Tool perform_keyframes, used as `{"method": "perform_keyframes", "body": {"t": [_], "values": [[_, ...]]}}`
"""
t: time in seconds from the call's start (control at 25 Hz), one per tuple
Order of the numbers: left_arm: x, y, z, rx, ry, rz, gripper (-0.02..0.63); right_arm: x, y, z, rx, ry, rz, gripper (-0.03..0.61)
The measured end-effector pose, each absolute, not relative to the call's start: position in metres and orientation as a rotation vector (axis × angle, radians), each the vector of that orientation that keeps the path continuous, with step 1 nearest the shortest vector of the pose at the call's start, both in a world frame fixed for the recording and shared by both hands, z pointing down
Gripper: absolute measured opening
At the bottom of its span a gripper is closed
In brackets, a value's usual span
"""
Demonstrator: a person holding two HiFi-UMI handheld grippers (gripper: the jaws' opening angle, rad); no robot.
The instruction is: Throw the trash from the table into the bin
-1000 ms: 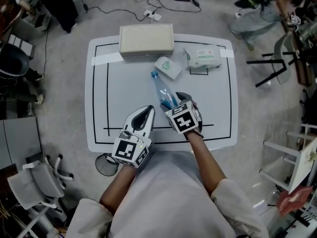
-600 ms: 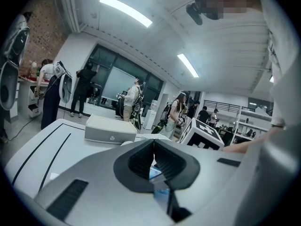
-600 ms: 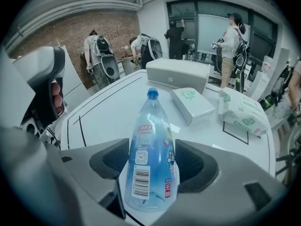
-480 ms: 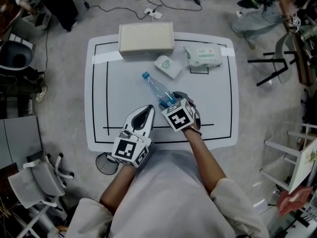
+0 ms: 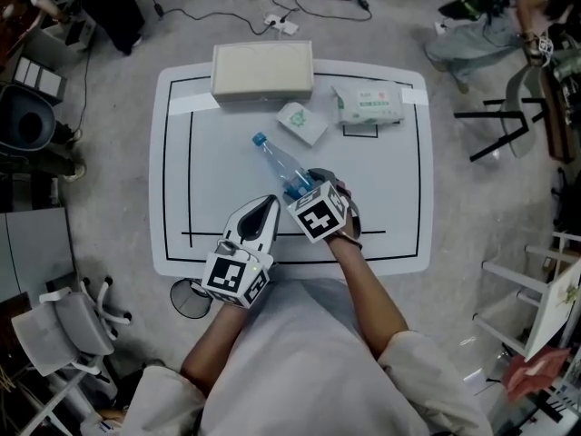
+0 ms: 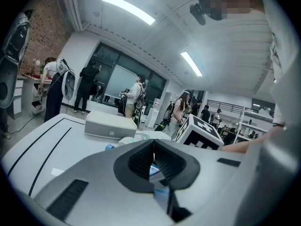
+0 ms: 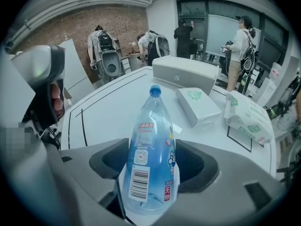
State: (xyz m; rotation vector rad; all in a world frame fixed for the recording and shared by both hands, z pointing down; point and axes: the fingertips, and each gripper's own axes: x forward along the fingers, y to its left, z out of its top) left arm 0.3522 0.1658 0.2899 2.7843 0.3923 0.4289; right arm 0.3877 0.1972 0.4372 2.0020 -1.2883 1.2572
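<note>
A clear plastic bottle (image 5: 277,163) with a blue cap and a blue label lies slanted over the middle of the white table (image 5: 399,198), cap toward the far left. My right gripper (image 5: 302,189) is shut on its lower body. In the right gripper view the bottle (image 7: 150,145) stands up between the dark pads, cap away from me. My left gripper (image 5: 269,204) hovers shut and empty near the table's front edge, just left of the right one; its jaws (image 6: 153,157) meet in the left gripper view. A black wire bin (image 5: 189,300) sits on the floor below the table's front left corner.
At the table's far side are a beige box (image 5: 262,69), a small white carton with a green logo (image 5: 302,123) and a pack of wipes (image 5: 368,104). A grey chair (image 5: 64,343) stands left of the bin. Cables and other people's legs ring the table.
The bottle's capped end has swung a little to the left as my right gripper rolled. The left gripper has stayed where it was.
</note>
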Motion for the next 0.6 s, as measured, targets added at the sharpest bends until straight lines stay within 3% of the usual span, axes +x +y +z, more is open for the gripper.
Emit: {"method": "perform_keyframes", "body": {"t": [0.6], "values": [[0.331,0.157,0.280,2.813,0.300,0.392,0.008,0.366,0.212,0.427,2.178,-1.382,1.259,0.301]]}}
